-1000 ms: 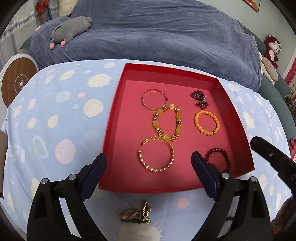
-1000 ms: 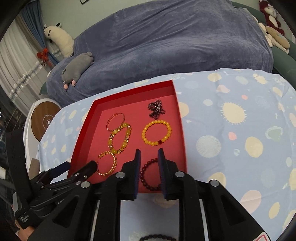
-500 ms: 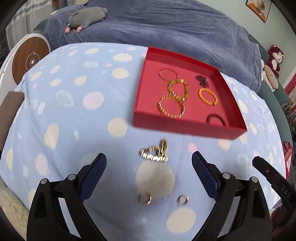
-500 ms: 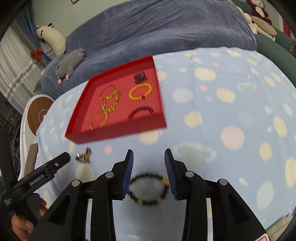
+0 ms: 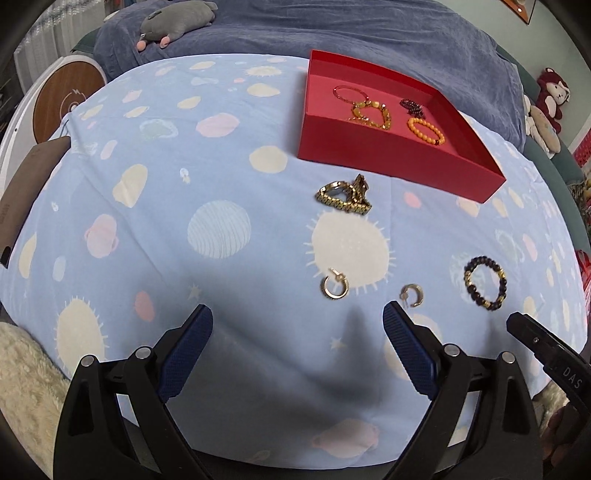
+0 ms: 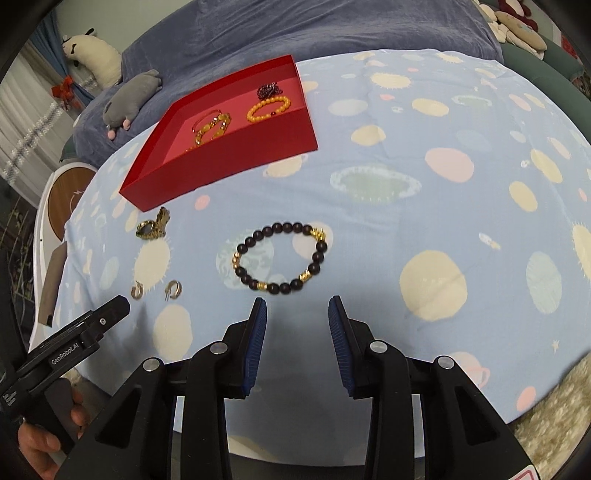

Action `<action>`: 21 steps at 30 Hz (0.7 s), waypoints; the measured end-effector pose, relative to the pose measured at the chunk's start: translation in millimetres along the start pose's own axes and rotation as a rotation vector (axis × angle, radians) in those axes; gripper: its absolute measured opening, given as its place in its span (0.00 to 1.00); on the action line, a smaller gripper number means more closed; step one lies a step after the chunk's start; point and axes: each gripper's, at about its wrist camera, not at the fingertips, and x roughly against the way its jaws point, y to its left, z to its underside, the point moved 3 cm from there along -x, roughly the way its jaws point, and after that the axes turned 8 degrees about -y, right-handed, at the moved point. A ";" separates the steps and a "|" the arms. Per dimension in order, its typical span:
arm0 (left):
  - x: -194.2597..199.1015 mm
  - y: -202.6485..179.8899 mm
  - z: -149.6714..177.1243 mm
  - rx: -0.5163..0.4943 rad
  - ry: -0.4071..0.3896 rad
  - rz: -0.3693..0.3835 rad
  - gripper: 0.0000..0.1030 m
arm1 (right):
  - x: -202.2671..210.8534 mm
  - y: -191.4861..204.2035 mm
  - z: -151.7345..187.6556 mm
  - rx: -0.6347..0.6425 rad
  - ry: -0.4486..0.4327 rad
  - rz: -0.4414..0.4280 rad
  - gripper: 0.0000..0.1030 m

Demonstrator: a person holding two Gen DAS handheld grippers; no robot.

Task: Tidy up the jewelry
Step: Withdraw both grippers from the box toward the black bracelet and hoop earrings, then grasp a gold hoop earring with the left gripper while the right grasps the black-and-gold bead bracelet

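A red tray (image 5: 388,155) (image 6: 236,155) at the far side holds several bracelets, among them an orange bead bracelet (image 5: 425,130) (image 6: 268,106). On the blue cloth lie a gold watch (image 5: 343,195) (image 6: 152,225), two gold hoop earrings (image 5: 335,287) (image 5: 412,294) and a dark bead bracelet (image 5: 485,282) (image 6: 280,256). My left gripper (image 5: 297,336) is open and empty, just short of the earrings. My right gripper (image 6: 297,328) is open and empty, just short of the dark bracelet.
The cloth covers a table in front of a blue-covered sofa (image 5: 332,33) with a grey plush toy (image 5: 177,18). A round white and wooden appliance (image 5: 62,99) stands at the left. A shaggy cream rug (image 5: 26,387) lies below the near table edge.
Both grippers pulled back from the tray toward the near table edge. The right gripper's jaws opened wider. The earrings and dark bracelet came into view.
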 end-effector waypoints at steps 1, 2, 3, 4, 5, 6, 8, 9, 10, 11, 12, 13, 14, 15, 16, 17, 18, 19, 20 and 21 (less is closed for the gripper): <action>-0.5 0.4 0.7 -0.004 0.000 -0.002 0.86 | -0.6 -0.1 1.4 -0.001 0.001 0.001 0.33; -1.4 0.7 1.3 -0.004 0.002 -0.004 0.86 | -1.2 -0.1 2.2 -0.001 0.002 0.001 0.33; -1.9 0.8 1.2 -0.003 0.001 -0.004 0.86 | -1.5 -0.2 2.4 -0.002 0.002 0.001 0.33; -2.4 0.8 0.8 -0.002 -0.003 -0.004 0.86 | -1.4 0.1 2.2 -0.002 0.000 0.001 0.33; -3.2 0.3 0.0 -0.004 -0.005 -0.008 0.86 | -1.1 0.0 1.7 -0.002 -0.002 0.000 0.33; -4.4 -1.1 -0.6 -0.009 -0.008 -0.006 0.83 | -0.8 0.2 1.3 -0.001 -0.003 -0.001 0.33; -7.6 -3.7 -1.8 -0.017 -0.008 -0.005 0.77 | -0.8 0.2 1.0 -0.001 -0.005 -0.003 0.34; -10.0 -5.6 -2.3 -0.024 -0.005 0.002 0.72 | -1.1 0.1 0.9 -0.002 -0.004 -0.003 0.34; -11.8 -7.3 -2.6 -0.029 -0.004 0.001 0.68 | -1.5 -0.2 0.8 -0.003 -0.004 -0.003 0.34; -13.2 -8.5 -3.3 -0.032 -0.004 -0.001 0.67 | -2.0 -0.5 0.8 -0.005 -0.003 -0.004 0.34; -14.6 -10.5 -3.5 -0.039 -0.007 -0.004 0.65 | -2.3 -0.6 0.6 -0.007 -0.002 -0.005 0.34; -15.0 -12.1 -3.9 -0.047 -0.014 -0.009 0.62 | -2.6 -0.6 0.5 -0.011 -0.002 -0.008 0.34; -15.7 -13.8 -4.3 -0.055 -0.018 -0.012 0.61 | -2.9 -0.7 0.1 -0.013 -0.001 -0.010 0.34; -15.4 -15.4 -4.2 -0.062 -0.022 -0.015 0.57 | -3.6 -0.7 -0.5 -0.015 0.000 -0.011 0.34; -15.5 -16.8 -4.7 -0.068 -0.026 -0.016 0.51 | -4.3 -0.6 -0.9 -0.017 0.000 -0.012 0.34; -15.6 -17.8 -5.2 -0.071 -0.027 -0.014 0.48 | -5.6 -0.8 -1.8 -0.018 0.001 -0.013 0.34; -15.6 -18.5 -6.0 -0.073 -0.029 -0.011 0.42 | -6.5 -1.0 -2.7 -0.019 0.001 -0.012 0.34; -15.9 -18.6 -6.7 -0.073 -0.030 -0.006 0.36 | -7.6 -1.4 -3.9 -0.020 0.000 -0.011 0.34; -15.9 -19.0 -7.3 -0.073 -0.029 -0.001 0.33 | -8.8 -1.8 -5.4 -0.021 -0.001 -0.010 0.34; -16.1 -19.0 -7.8 -0.072 -0.028 0.004 0.28 | -10.4 -2.1 -7.7 -0.022 -0.002 -0.009 0.34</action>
